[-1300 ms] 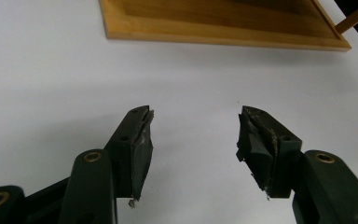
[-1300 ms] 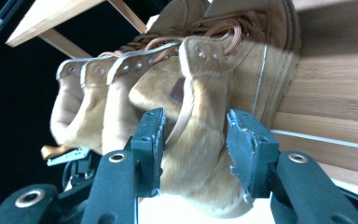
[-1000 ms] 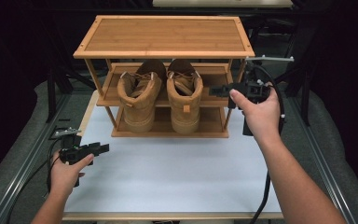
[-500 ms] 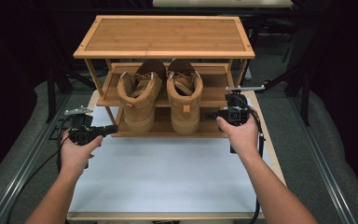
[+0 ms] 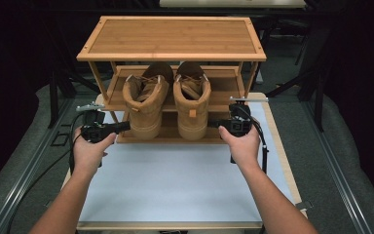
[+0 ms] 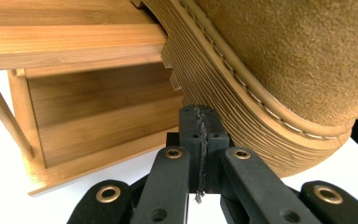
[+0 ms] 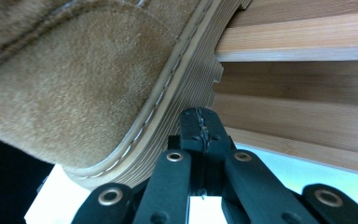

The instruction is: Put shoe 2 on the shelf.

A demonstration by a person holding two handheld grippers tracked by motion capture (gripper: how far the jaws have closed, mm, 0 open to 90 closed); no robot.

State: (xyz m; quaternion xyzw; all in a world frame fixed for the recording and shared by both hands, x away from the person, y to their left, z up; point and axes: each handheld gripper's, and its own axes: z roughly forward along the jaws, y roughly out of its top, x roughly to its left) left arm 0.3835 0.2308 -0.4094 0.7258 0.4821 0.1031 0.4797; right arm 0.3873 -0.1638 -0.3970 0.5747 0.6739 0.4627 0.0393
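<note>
Two boots (image 5: 169, 100) side by side on rack (image 5: 171, 38), rack on table (image 5: 175, 185)

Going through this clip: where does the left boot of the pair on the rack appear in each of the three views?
High view: the left boot stands left of centre on the rack's middle shelf, heel toward the person.
Left gripper view: its ribbed sole and suede heel are at upper right, just beyond the shut left gripper.
Right gripper view: I cannot place it; the boot close up there looks like the other one.
Shared landmark: the rack's bamboo shelf edge.
</note>
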